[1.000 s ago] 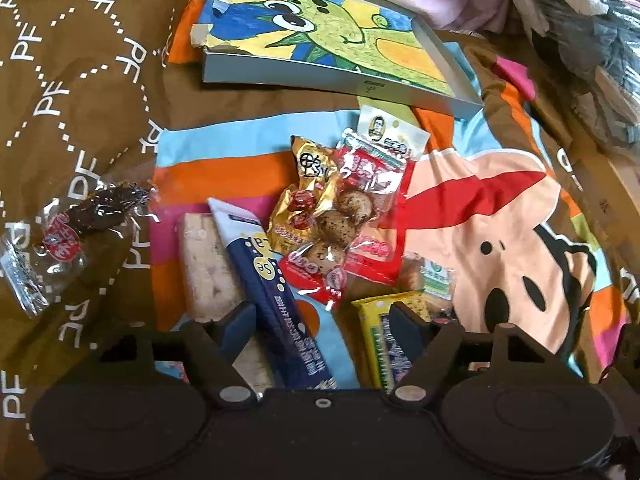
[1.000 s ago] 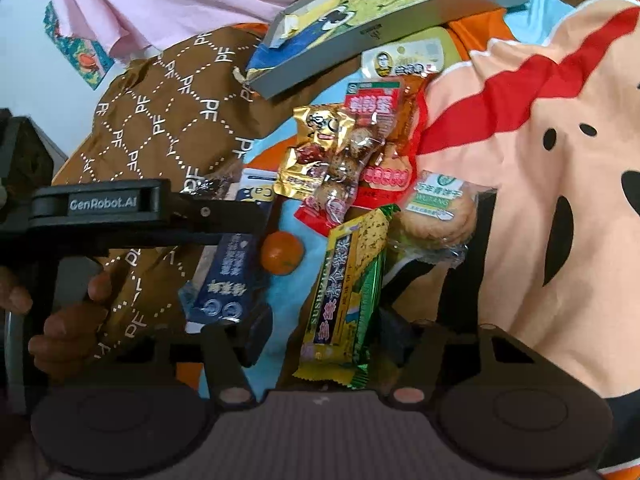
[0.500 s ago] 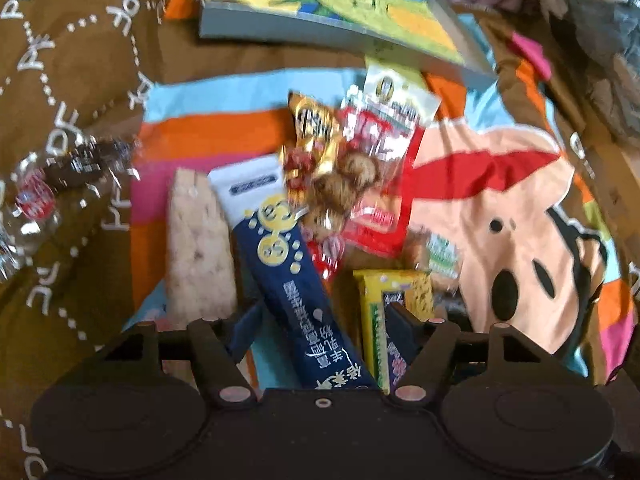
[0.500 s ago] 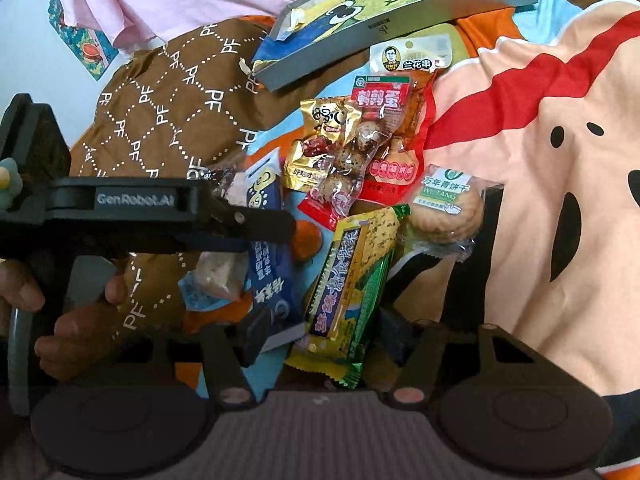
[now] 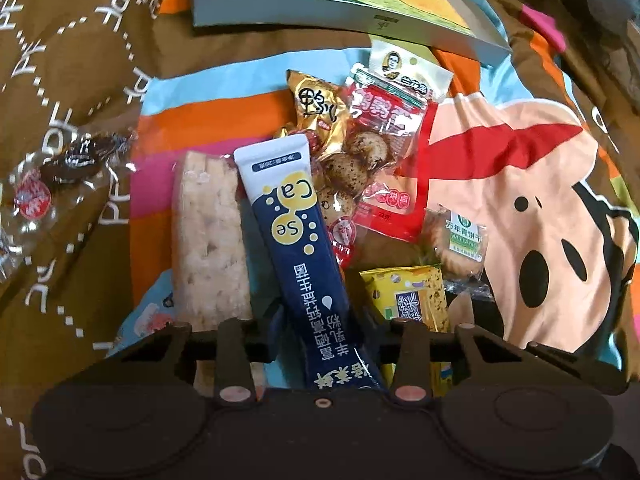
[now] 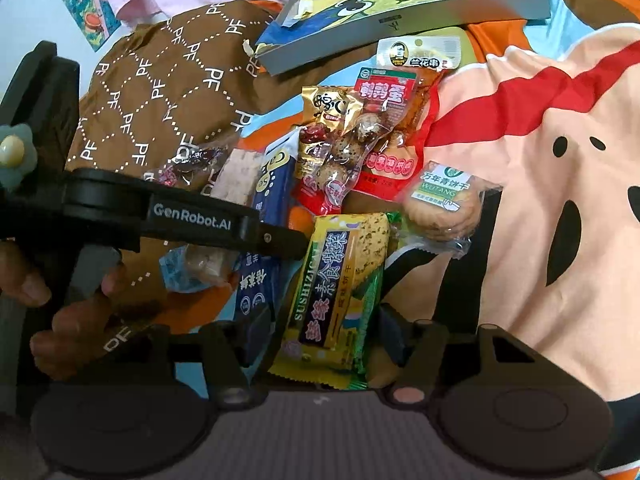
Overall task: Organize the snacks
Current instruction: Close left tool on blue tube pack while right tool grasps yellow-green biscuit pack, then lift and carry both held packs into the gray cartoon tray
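Snack packets lie in a heap on a cartoon-print quilt (image 5: 520,168). My left gripper (image 5: 322,332) is closing on a dark blue stick packet (image 5: 296,248); its pads touch both long edges and the packet's far end tilts up. From the right wrist, a left gripper finger (image 6: 280,238) crosses that blue packet (image 6: 272,184). My right gripper (image 6: 324,340) is shut on a yellow-green cracker packet (image 6: 344,272), which stands up between its fingers. This cracker packet (image 5: 412,296) also shows just right of my left gripper.
A pale rice bar (image 5: 208,240) lies left of the blue packet. A gold packet (image 5: 316,108), a red egg packet (image 5: 384,128) and a round biscuit (image 5: 460,240) lie beyond. A grey dinosaur-picture box (image 5: 320,12) sits behind. A dark candy (image 5: 68,164) lies apart, far left. A hand (image 6: 68,320) holds the left gripper.
My left gripper has sunk over the blue stick packet and its jaws have narrowed onto it. The right gripper keeps the yellow-green packet and has barely moved.
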A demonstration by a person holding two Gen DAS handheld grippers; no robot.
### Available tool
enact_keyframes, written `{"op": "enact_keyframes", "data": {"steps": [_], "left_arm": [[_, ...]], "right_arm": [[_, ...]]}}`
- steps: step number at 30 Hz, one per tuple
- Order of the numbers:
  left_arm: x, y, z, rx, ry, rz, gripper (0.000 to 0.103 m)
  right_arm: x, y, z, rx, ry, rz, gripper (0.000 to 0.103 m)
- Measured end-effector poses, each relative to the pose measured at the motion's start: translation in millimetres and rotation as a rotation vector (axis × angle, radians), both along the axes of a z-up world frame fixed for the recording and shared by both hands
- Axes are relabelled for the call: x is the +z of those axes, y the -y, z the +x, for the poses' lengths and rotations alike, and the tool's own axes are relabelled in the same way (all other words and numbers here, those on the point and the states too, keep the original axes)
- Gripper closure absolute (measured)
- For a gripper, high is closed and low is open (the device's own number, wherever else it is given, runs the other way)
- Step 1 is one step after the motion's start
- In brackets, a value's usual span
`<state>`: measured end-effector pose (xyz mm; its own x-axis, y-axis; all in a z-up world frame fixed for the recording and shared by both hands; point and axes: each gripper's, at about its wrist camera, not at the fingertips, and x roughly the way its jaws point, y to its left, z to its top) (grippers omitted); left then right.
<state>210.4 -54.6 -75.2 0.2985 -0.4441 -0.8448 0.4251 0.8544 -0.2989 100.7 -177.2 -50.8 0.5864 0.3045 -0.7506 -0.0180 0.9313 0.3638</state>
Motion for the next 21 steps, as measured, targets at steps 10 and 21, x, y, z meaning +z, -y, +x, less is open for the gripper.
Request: {"op": "enact_keyframes", "data": {"steps": [10,21], "left_arm": [[4,-13,-1,0.084,-0.037,-0.031,0.078],[29,-29,-9,0.157,0.028,-0.102,0.081]], "right_arm": [[0,1,2,-0.005,0.012,0.015,0.032],[-2,-17,9,-0.001,0.033,-0.116,0.036]]}}
